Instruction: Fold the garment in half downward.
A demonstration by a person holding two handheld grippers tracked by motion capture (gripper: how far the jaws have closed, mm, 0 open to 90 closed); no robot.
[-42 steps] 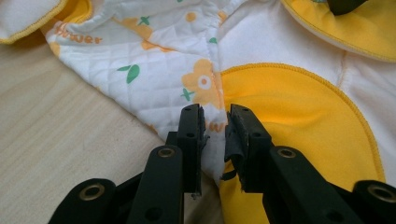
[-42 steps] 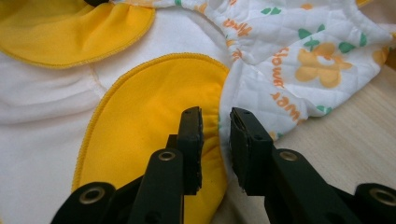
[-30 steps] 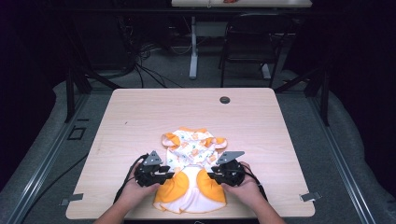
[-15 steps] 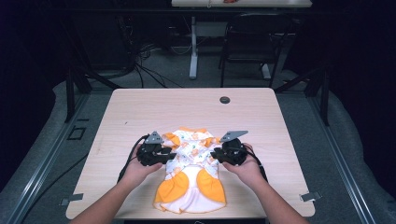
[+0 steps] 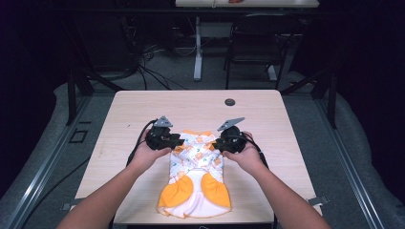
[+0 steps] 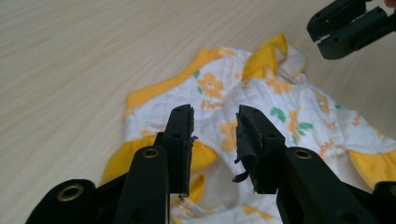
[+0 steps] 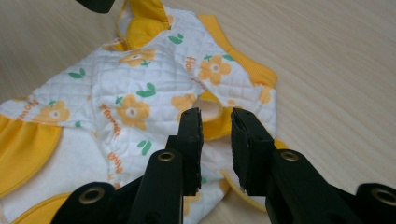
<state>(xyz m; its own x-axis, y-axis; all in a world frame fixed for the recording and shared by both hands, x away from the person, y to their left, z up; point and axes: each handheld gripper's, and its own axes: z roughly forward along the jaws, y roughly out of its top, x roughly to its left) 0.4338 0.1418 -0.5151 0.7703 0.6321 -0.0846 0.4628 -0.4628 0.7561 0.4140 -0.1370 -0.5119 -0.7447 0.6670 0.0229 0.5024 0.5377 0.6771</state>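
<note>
High view: 1 floral garment (image 5: 197, 179), 2 claws – left claw (image 5: 177, 140), right claw (image 5: 218, 143).

Over the last second both hands travelled away from the person, from the orange ruffled hem up to the chest of the small white quilted garment with orange flower print and orange trim (image 5: 197, 174). The left black two-jaw gripper (image 5: 177, 140) came to the garment's left shoulder edge, and the right black two-jaw gripper (image 5: 218, 142) to its right shoulder edge. The forearms stretched further onto the pale wooden table (image 5: 143, 107). The garment, bunched and partly covered at the hem before, lay longer and flatter, its orange skirt panels spread out near the table's front edge. Both grippers' jaws had just been closing, with nothing clamped between them.
</note>
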